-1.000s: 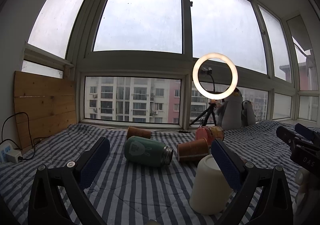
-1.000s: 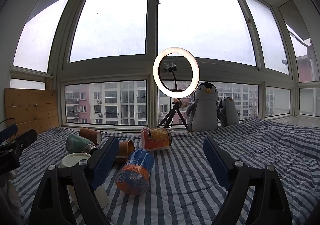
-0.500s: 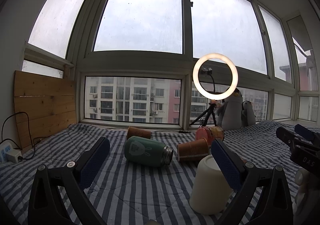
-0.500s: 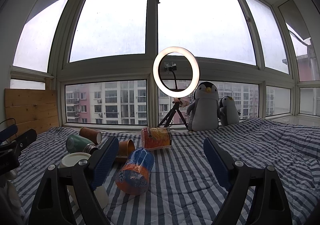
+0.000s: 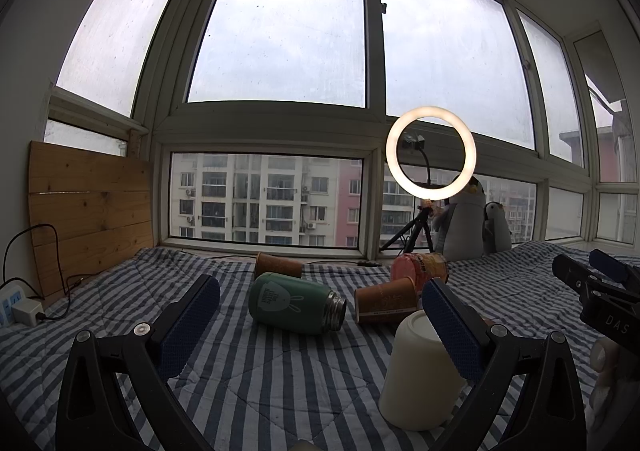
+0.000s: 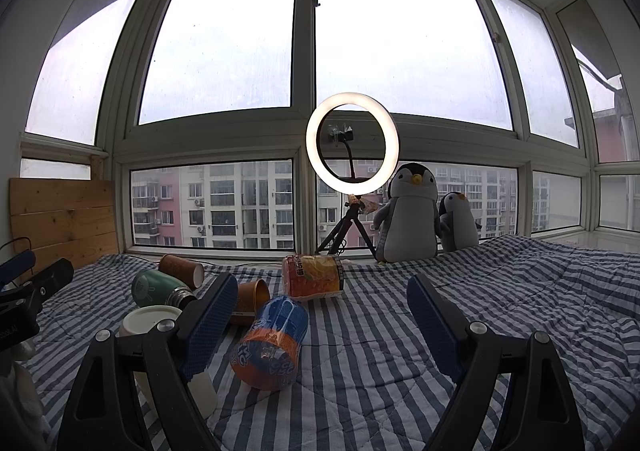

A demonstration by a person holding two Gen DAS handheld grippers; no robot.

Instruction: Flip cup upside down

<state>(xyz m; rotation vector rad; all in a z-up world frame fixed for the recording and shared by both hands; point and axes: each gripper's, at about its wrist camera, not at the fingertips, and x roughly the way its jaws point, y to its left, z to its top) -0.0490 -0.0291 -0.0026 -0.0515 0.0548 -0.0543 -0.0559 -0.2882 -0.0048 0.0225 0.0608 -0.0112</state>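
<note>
A cream white cup (image 5: pixel 420 375) stands upside down on the striped blanket, just behind my left gripper's right finger; it also shows in the right wrist view (image 6: pixel 150 321), behind my right gripper's left finger. My left gripper (image 5: pixel 320 325) is open and empty, held low over the blanket. My right gripper (image 6: pixel 320 321) is open and empty too. The right gripper shows at the right edge of the left wrist view (image 5: pixel 600 291).
A green bottle (image 5: pixel 294 303) lies on its side with brown paper cups (image 5: pixel 386 305) (image 5: pixel 278 265) near it. Two orange snack packs (image 6: pixel 270 343) (image 6: pixel 312 277) lie mid-blanket. A ring light (image 6: pixel 352 143) on a tripod and two plush penguins (image 6: pixel 410 213) stand at the window.
</note>
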